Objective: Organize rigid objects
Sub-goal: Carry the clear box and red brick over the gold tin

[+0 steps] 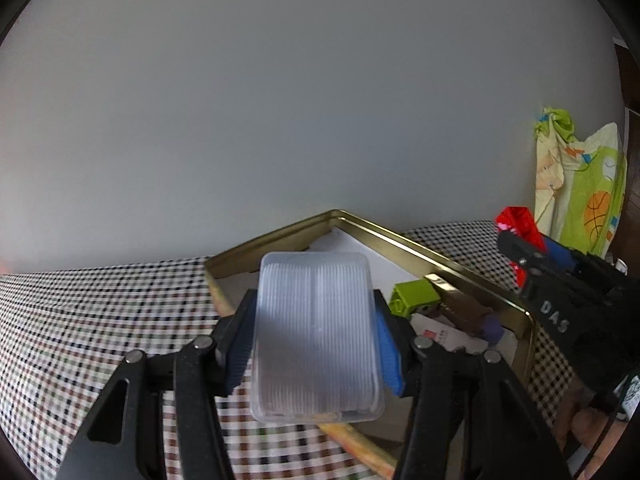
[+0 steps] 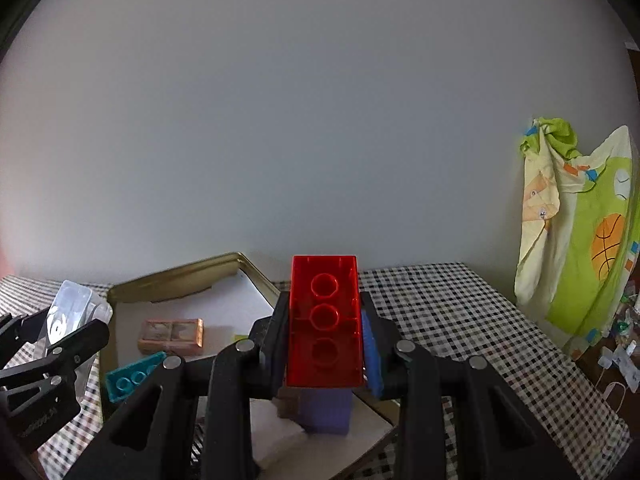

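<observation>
Fingers of the left gripper (image 1: 316, 344) clamp a clear ribbed plastic case (image 1: 316, 336) above the gold metal tin (image 1: 480, 276). Right gripper (image 2: 325, 340) fingers pinch a translucent red building brick (image 2: 325, 320) over that tin's near edge. Both smooth plastics might slip, or the grippers could collide when lowering together.

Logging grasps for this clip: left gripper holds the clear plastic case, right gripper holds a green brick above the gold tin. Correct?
Not quite: the brick in the right gripper is red, as the right wrist view shows. The rest stands: the left gripper holds the clear plastic case, and the gold tin lies below.
</observation>
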Motion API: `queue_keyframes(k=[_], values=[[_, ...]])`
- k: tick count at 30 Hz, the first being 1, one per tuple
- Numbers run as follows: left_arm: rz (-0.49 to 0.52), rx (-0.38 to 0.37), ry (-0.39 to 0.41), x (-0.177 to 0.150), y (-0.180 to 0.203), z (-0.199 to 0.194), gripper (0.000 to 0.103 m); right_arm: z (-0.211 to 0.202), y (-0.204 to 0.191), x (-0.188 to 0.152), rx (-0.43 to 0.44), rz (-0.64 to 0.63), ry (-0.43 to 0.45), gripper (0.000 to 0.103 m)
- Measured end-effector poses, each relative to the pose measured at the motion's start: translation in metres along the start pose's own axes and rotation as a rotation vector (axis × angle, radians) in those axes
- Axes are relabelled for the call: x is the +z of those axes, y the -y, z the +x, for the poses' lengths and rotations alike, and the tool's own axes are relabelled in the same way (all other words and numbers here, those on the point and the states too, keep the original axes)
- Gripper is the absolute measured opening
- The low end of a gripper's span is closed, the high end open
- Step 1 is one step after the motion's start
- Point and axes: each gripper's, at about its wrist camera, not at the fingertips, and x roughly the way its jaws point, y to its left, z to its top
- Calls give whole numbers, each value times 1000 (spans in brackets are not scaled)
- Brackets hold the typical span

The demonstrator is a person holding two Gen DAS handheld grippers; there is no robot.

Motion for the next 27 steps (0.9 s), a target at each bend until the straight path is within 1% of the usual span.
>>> queue_keyframes(k=[4, 9, 11, 16, 22, 27], values=[[20, -16, -8, -4, 11, 2, 53, -1, -4, 3, -1, -9, -24, 34], [40, -22, -30, -8, 23, 10, 53, 8, -2, -2, 19, 4, -69, 34], [41, -20, -42, -10, 28, 15, 53, 17, 5, -4, 23, -1, -78, 34], [48, -12, -55, -11, 28, 20, 53, 26, 6, -8, 32, -16, -97, 34], [50, -10, -66, -9, 28, 25, 53, 35, 8, -10, 50, -3, -138, 34], [72, 6, -73, -8, 31, 32, 53, 37, 6, -11, 52, -11, -150, 34]])
